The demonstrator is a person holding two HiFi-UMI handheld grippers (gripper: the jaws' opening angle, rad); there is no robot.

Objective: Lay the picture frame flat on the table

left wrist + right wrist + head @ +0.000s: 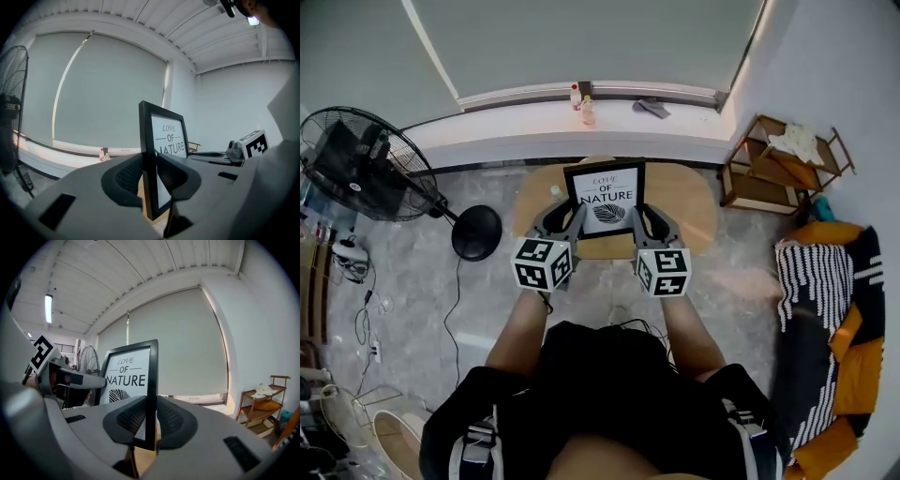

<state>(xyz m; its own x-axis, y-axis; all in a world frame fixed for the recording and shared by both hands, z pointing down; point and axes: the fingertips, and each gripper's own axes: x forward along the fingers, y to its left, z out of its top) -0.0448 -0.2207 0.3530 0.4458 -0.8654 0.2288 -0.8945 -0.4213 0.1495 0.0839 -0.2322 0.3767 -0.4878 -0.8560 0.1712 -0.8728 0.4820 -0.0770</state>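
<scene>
- Round wooden table (689, 202) at frame centre, with the picture frame (605, 195) upright over it.
- Left gripper (150, 178): jaws clamped on the frame's left edge.
- Right gripper (151, 420): jaws clamped on its right edge.

probably a home room, pedestal fan (364, 165), wooden shelf (785, 165)

Picture frame (605, 197) over table (684, 202), between left gripper (573, 221) and right gripper (639, 218); fan (361, 164) far left.
</scene>
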